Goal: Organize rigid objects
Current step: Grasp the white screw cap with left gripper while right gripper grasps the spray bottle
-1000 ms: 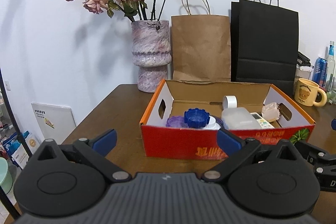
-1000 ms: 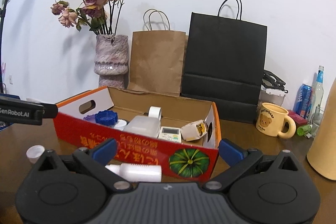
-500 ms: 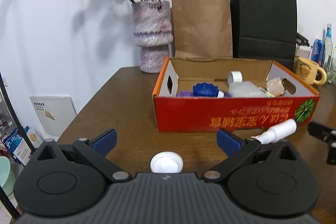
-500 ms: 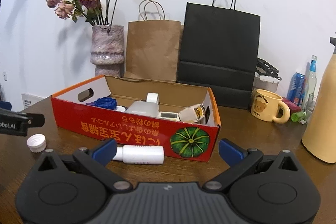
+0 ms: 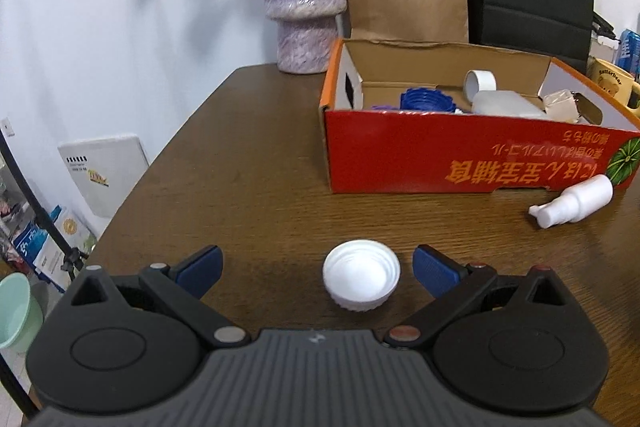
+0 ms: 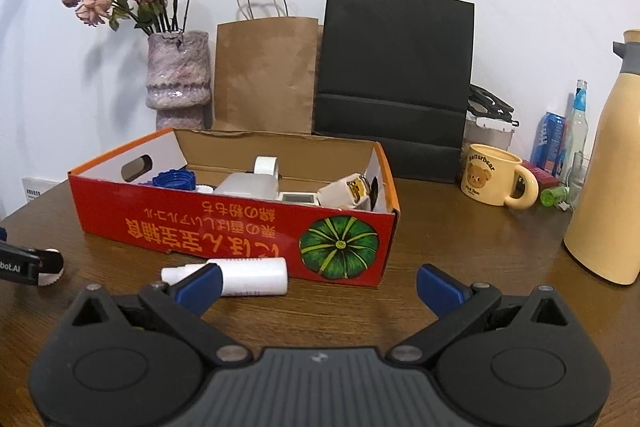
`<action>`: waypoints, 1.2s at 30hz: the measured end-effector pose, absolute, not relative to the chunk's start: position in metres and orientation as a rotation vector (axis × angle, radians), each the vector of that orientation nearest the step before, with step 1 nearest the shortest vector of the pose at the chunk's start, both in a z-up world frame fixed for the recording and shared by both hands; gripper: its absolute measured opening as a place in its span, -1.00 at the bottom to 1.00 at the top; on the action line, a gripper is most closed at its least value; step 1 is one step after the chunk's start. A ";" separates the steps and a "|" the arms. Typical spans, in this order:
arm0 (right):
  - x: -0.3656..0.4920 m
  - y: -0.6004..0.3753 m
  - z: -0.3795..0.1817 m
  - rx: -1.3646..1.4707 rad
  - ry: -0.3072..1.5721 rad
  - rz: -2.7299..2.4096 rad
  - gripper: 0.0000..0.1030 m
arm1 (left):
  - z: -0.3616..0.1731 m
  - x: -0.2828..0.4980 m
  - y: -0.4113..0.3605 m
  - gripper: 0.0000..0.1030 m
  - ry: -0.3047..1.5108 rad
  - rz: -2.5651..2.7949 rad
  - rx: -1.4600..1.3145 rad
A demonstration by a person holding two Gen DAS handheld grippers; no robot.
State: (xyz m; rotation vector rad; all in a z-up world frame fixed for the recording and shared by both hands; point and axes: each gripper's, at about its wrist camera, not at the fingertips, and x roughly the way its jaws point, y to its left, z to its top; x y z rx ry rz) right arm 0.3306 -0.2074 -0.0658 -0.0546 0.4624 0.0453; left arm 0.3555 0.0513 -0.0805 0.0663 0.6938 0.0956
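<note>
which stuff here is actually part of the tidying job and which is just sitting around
Part of the job: white cap between the open left gripper fingers; white bottle lying by the box; red box holding sorted items; open right gripper.

Just lying about: vase, brown bag, black bag, bear mug, flask.

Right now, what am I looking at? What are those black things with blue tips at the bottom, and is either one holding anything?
No robot here: a person holds a two-finger gripper in each hand, and each carries a camera looking forward along its fingers. One picture is from the left gripper, the other from the right gripper. Both are open and hold nothing. On the wooden table stands a red cardboard box with small items inside. A white cap lies between the left gripper's fingers, untouched. A white bottle lies on its side in front of the box.
</note>
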 end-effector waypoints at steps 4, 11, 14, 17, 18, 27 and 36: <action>0.332 -0.208 -0.067 -0.047 0.469 0.047 1.00 | -0.085 0.359 0.054 1.00 0.721 0.105 0.060; 0.332 -0.208 -0.067 -0.047 0.473 0.049 1.00 | -0.090 0.363 0.053 1.00 0.740 0.101 0.052; 0.332 -0.207 -0.068 -0.046 0.475 0.051 1.00 | -0.091 0.365 0.055 1.00 0.746 0.099 0.023; 0.333 -0.207 -0.068 -0.048 0.480 0.055 1.00 | -0.092 0.366 0.057 1.00 0.751 0.100 0.005; 0.333 -0.206 -0.069 -0.048 0.481 0.056 1.00 | -0.092 0.366 0.057 1.00 0.753 0.101 0.000; 0.333 -0.207 -0.069 -0.047 0.482 0.062 1.00 | -0.089 0.358 0.044 0.19 0.713 0.060 0.008; 0.333 -0.206 -0.070 -0.053 0.487 0.068 1.00 | -0.087 0.352 0.029 -0.20 0.677 0.042 0.042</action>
